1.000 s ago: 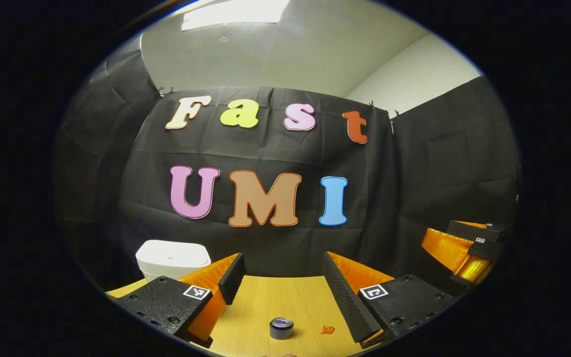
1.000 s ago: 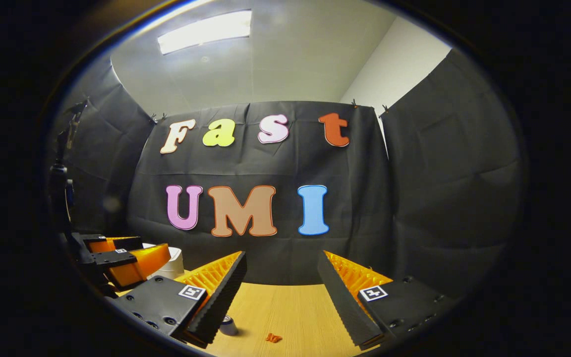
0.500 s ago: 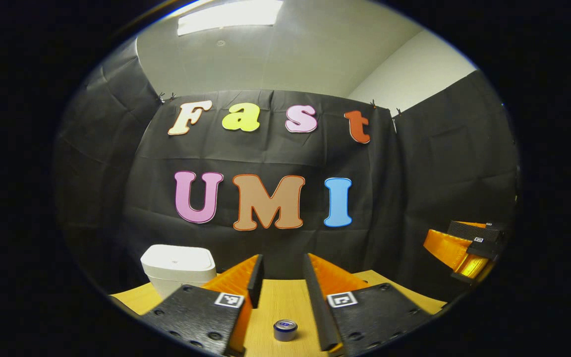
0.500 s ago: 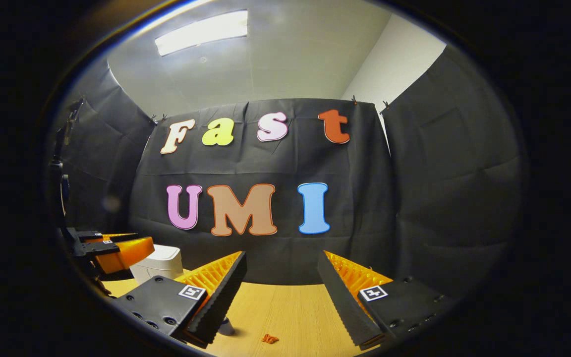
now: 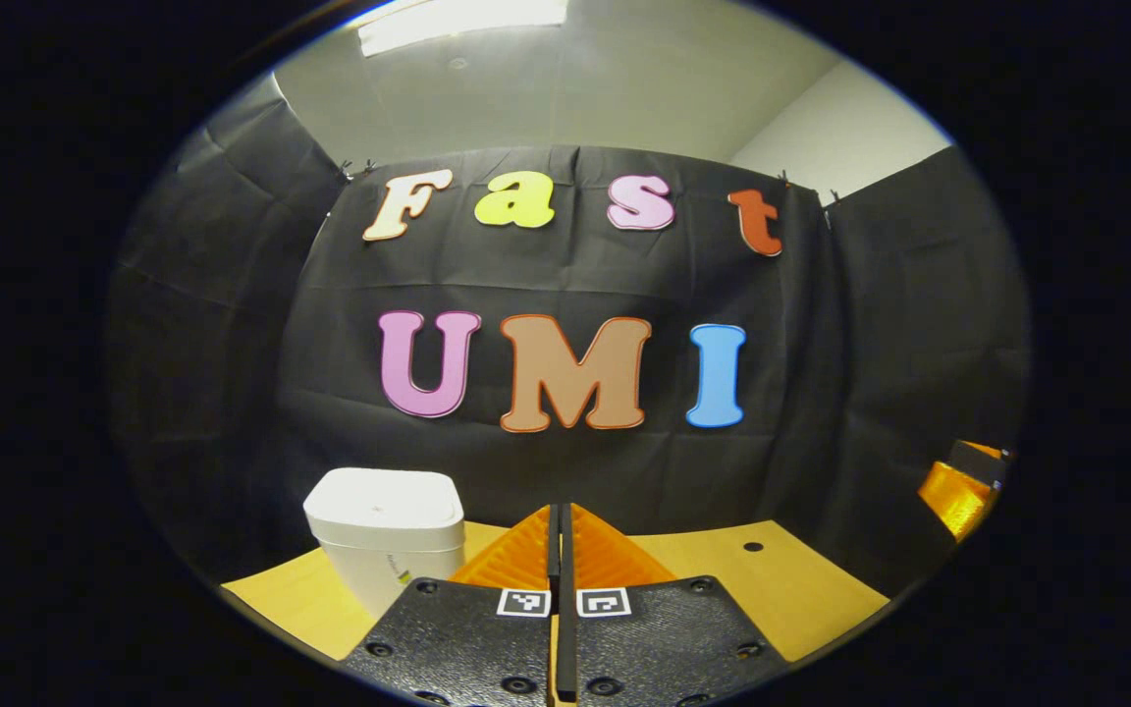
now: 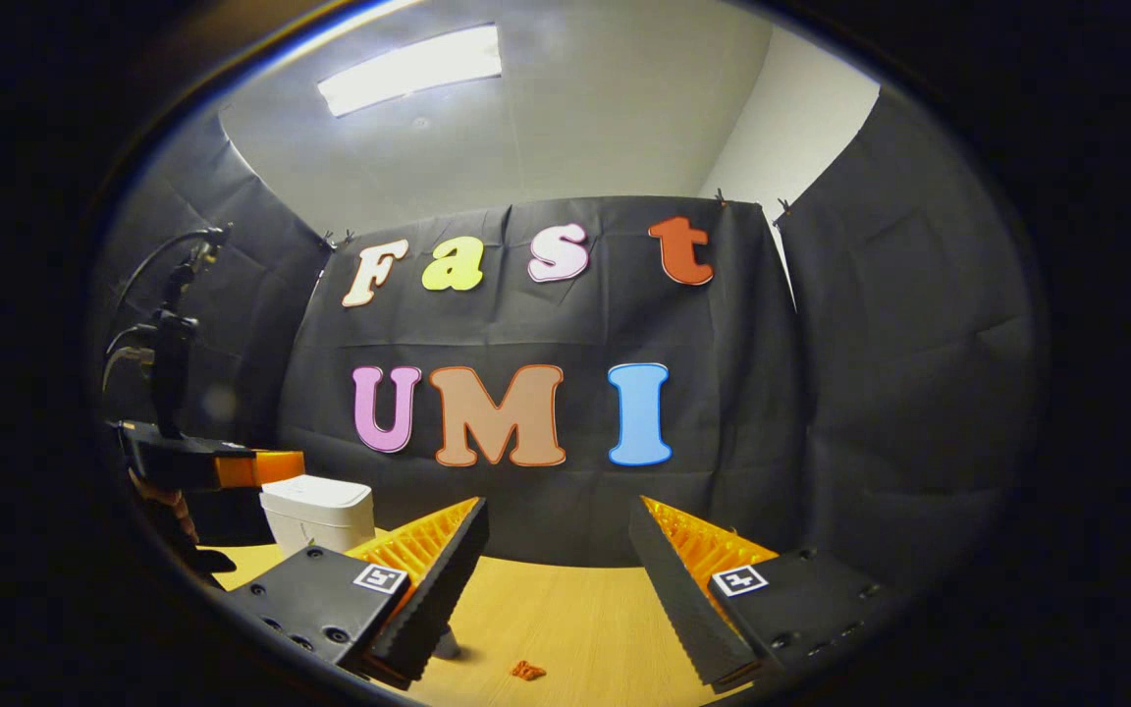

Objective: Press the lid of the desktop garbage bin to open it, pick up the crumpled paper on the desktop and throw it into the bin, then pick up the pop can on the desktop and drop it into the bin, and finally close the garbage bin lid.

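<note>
In the left gripper view, the left tool (image 5: 558, 535) has its fingers pressed together with nothing between them, a blunt tip that looks suited to pushing the lid down. The garbage bin (image 5: 387, 535) stands upright on the tabletop (image 5: 781, 579), just left of the tool, its long axis vertical and its lid (image 5: 384, 498) flat and shut, facing up. In the right gripper view, the right tool (image 6: 556, 550) hangs with fingers spread wide, empty, likely ready for the pickups. The bin sits at far left beneath the left tool; a small orange scrap (image 6: 526, 671) lies on the tabletop.
</note>
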Demonstrator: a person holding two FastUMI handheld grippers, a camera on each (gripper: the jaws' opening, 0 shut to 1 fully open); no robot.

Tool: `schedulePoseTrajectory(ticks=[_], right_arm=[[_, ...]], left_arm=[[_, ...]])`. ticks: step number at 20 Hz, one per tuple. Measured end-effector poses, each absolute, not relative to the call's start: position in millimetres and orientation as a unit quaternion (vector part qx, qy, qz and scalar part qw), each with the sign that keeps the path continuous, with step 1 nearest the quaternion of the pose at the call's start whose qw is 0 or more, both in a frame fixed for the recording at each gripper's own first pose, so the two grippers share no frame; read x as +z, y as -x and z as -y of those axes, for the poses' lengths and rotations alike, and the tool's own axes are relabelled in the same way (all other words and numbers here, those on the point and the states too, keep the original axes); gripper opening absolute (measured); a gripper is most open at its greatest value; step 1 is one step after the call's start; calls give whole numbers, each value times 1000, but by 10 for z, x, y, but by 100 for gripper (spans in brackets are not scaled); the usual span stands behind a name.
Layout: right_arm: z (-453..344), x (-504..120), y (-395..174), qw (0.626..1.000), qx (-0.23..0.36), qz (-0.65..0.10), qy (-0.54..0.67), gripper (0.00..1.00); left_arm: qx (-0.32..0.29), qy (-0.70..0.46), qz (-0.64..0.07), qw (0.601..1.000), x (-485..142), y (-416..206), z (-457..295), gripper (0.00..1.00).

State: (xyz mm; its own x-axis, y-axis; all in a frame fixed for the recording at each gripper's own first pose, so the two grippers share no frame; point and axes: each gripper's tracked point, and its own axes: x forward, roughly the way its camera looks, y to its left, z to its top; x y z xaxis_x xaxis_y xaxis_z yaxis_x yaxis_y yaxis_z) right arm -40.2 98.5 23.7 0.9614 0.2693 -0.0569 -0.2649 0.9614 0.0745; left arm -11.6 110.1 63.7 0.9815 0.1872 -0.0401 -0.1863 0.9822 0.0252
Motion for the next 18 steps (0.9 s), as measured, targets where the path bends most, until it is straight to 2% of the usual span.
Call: schedulePoseTrajectory(ticks=[6, 8, 9, 13, 17, 18], right_arm=[[-1067, 159, 338, 989, 146, -24, -28, 96], [-1104, 63, 272, 990, 134, -34, -29, 100], [-1152, -15, 267, 990, 132, -43, -30, 96], [-1287, -180, 135, 992, 107, -62, -21, 97], [-1480, -372, 13, 992, 86, -90, -24, 97], [-1523, -410, -8, 992, 83, -96, -23, 97]], left_arm=[[136, 48, -87, 986, 362, -205, -1844, 0], [149, 70, -116, 979, 140, -355, -2117, 0], [156, 75, -128, 976, 27, -430, -2282, 0], [175, 62, -147, 971, -191, -736, -2808, 0], [178, 71, -198, 961, -549, -877, -3000, 0], [175, 61, -187, 965, -496, -885, -2991, 0]])
